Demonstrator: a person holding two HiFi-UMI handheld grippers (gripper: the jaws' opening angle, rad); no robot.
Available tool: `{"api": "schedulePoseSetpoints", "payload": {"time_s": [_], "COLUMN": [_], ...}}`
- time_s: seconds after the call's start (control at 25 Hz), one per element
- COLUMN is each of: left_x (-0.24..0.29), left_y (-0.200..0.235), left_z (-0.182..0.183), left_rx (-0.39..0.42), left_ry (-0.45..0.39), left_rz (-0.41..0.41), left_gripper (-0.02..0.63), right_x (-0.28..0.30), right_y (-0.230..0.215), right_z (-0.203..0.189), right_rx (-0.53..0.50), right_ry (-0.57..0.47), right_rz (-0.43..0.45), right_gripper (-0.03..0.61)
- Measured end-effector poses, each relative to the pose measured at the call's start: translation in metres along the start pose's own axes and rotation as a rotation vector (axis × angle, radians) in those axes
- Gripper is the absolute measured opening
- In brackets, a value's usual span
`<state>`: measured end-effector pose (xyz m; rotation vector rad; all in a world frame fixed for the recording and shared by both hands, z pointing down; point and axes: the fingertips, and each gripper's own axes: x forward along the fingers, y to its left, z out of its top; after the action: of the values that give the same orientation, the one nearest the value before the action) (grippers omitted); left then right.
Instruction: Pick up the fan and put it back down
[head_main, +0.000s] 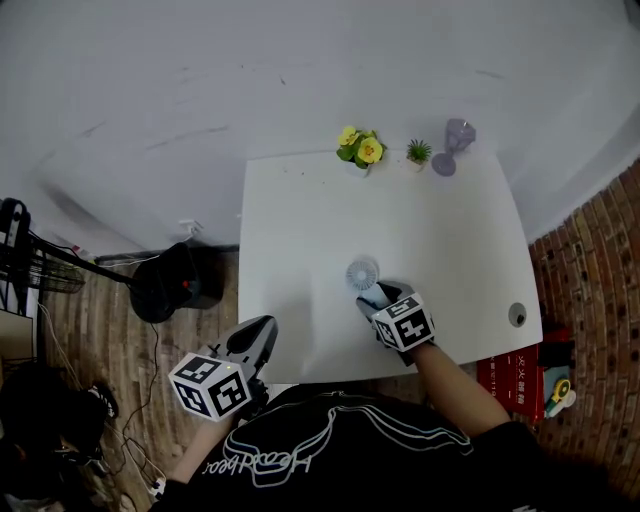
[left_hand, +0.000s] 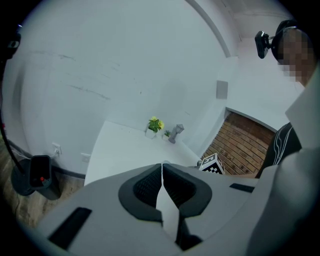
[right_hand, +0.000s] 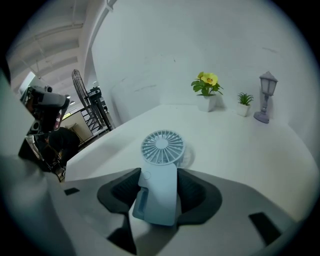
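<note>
Fan (right_hand: 161, 170) handle is gripped between the right gripper's (right_hand: 159, 189) fingers (right_hand: 119, 192), head past their tips. Left gripper's (left_hand: 162, 186) fingers are closed, empty. Flowerpot (right_hand: 206, 95), plant (right_hand: 244, 104) and lantern (right_hand: 265, 97) stand far beyond on the surface (right_hand: 250, 150).

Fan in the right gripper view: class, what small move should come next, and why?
Probably a short, straight lift. The pads of the right gripper seem to sit against both sides of the handle of the handheld fan, which appears to rest on the white table, so raising it gently would test the grip.
</note>
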<state>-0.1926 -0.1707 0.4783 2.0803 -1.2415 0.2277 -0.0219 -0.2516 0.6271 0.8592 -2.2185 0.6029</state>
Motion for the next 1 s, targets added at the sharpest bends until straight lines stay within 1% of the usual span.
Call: {"api": "schedulePoseSetpoints", "payload": {"time_s": [0.16,0.44,0.68,0.8,1.0], "left_x": [-0.002,-0.011,-0.015,-0.016,-0.023], "left_y": [-0.003,-0.009,-0.027,-0.041,-0.061], "left_z": [0.000,0.004,0.000,-0.006,-0.018], "left_rx": [0.002,0.013,0.018,0.024,0.030], "left_ry": [-0.005,-0.029,-0.050,-0.053,-0.058], "left_rz": [-0.001,0.000,-0.022,-0.041,-0.064], "left_gripper": [0.035,0.035,0.035,0.035,0.035], "right_x": [-0.001,-0.017,-0.059,-0.084,-0.127], "right_y": [0.000,0.004,0.020,0.029,0.046], "right_z": [0.001,0.011,0.023,0.026,0.027], "right_rx": [0.011,0.039,0.054,0.079,0.084], "right_ry": [-0.020,-0.098,-0.194,-0.246,-0.329], "right_rz": [-0.002,0.006,0.032,0.051,0.076], "right_gripper": [0.222,0.222,0.222,0.222,0.222]}}
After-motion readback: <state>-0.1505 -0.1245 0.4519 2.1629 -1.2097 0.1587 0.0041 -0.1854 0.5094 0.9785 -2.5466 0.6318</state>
